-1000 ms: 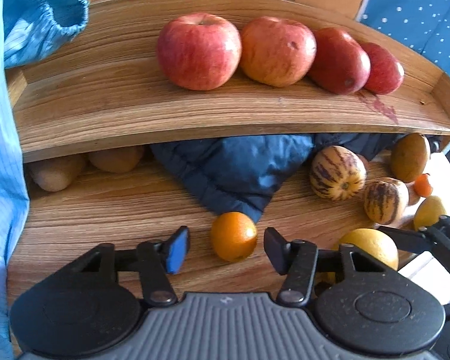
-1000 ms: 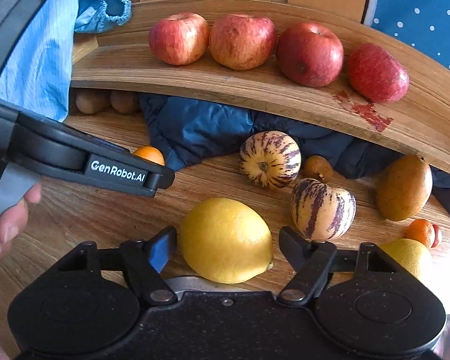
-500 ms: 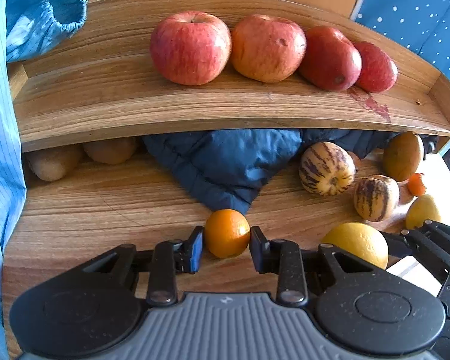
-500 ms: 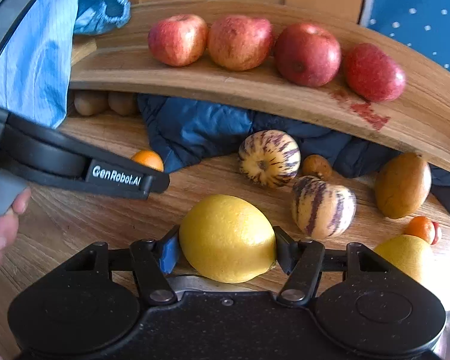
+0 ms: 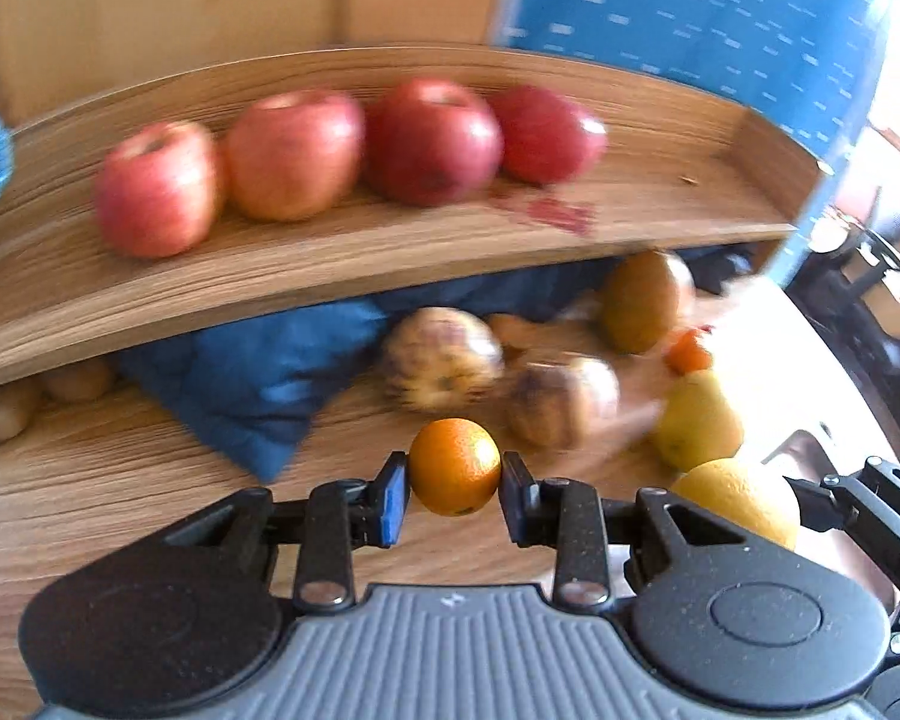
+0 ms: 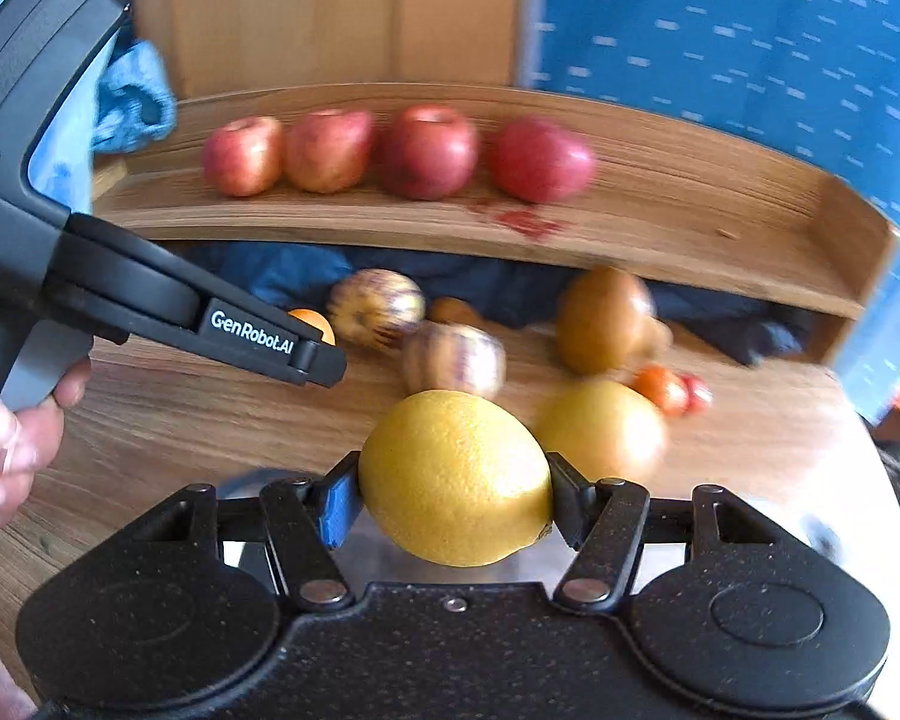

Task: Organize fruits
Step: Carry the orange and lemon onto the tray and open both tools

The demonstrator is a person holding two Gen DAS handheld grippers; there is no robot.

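My left gripper (image 5: pixel 455 483) is shut on a small orange (image 5: pixel 455 465) and holds it clear of the wooden table (image 5: pixel 120 480). My right gripper (image 6: pixel 453 495) is shut on a large yellow lemon (image 6: pixel 456 477), also lifted. In the left wrist view the lemon (image 5: pixel 741 501) shows at lower right. In the right wrist view the left gripper (image 6: pixel 324 354) reaches in from the left, with the orange (image 6: pixel 312 321) partly hidden behind it. Several red apples (image 5: pixel 294 162) (image 6: pixel 429 150) stand in a row on the wooden shelf (image 5: pixel 660 180) (image 6: pixel 690 204).
On the table lie two striped melons (image 6: pixel 378 309) (image 6: pixel 455 360), a brown pear (image 6: pixel 603 318), a second lemon (image 6: pixel 600 429), small tangerines (image 6: pixel 660 387) and a dark blue cloth (image 5: pixel 258 372) under the shelf. Kiwis (image 5: pixel 6 414) sit far left. A hand (image 6: pixel 12 438) holds the left gripper.
Both grippers went from open to shut, the left on the orange and the right on the lemon. Both have since lifted and swung to the right with their fruit.
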